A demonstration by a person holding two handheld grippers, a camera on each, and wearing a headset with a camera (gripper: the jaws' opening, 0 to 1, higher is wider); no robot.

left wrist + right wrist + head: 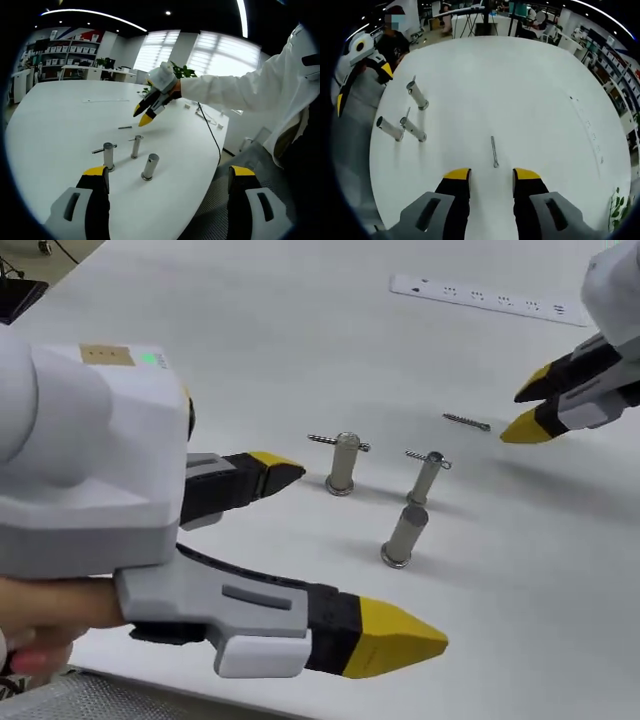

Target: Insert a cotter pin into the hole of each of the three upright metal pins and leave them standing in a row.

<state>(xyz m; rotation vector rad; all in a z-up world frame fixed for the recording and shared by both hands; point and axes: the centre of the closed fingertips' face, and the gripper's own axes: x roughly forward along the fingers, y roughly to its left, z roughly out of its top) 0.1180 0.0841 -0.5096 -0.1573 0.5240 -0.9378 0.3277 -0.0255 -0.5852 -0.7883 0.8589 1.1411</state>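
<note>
Three grey metal pins stand on the white table. The far-left pin (343,462) and the middle pin (425,478) each carry a cotter pin through the top. The nearest pin (405,532) has none. A loose cotter pin (467,421) lies flat just left of my right gripper (515,417), which is open and hovers above the table. In the right gripper view this cotter pin (494,151) lies just ahead of the open right gripper (491,175). My left gripper (355,555) is wide open near the front edge, with the pins (149,166) ahead of it.
A white power strip (480,295) lies at the far side of the table. A person's white sleeve (235,92) reaches in from the right in the left gripper view. Shelves, desks and windows stand beyond the table.
</note>
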